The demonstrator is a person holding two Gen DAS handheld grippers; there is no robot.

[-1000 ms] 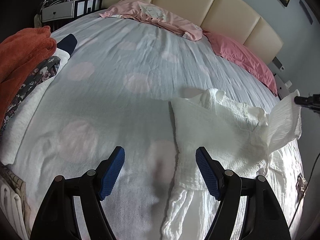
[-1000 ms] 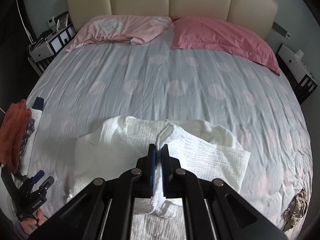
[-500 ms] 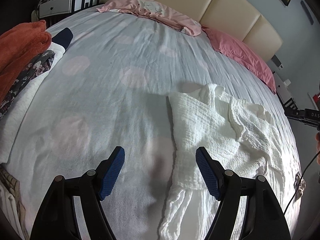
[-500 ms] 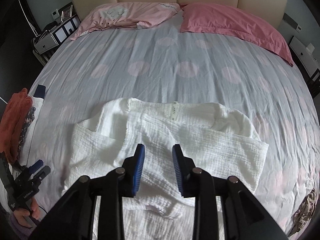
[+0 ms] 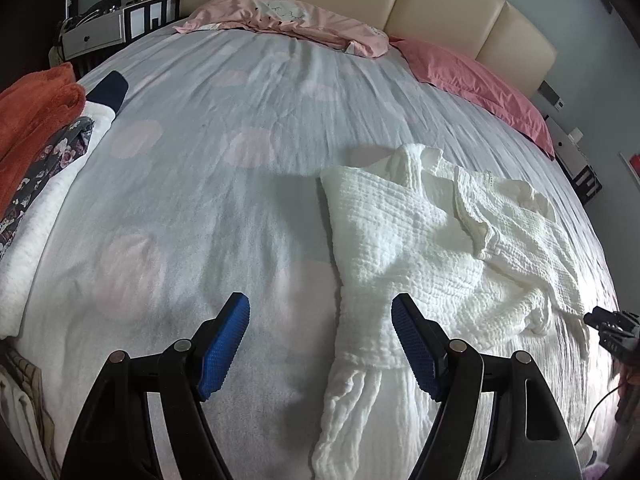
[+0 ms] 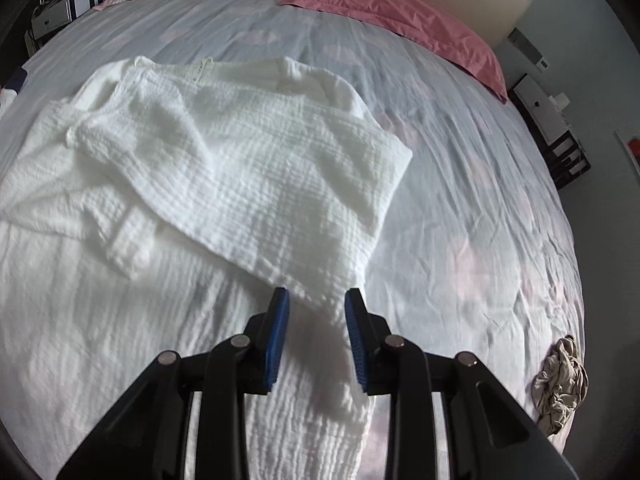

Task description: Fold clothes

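Items we cannot fully account for:
- White garment [image 6: 248,168]: its lower length runs under the right tool [image 6: 314,304] and off the bottom edge; we cannot tell where it ends.
- Clothes pile [image 5: 36,136]: cut by the left edge of the left wrist view, item count unclear.
- Right tool as seen from the left wrist: only a dark tip at the right edge.
- Crumpled beige cloth [image 6: 560,384]: we cannot identify it.
- Nightstand [image 5: 100,32]: contents too small to read.

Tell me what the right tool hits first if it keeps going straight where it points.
Probably the white garment: the right tool, open, points at its lower edge spread on the bed. Depth is unclear.
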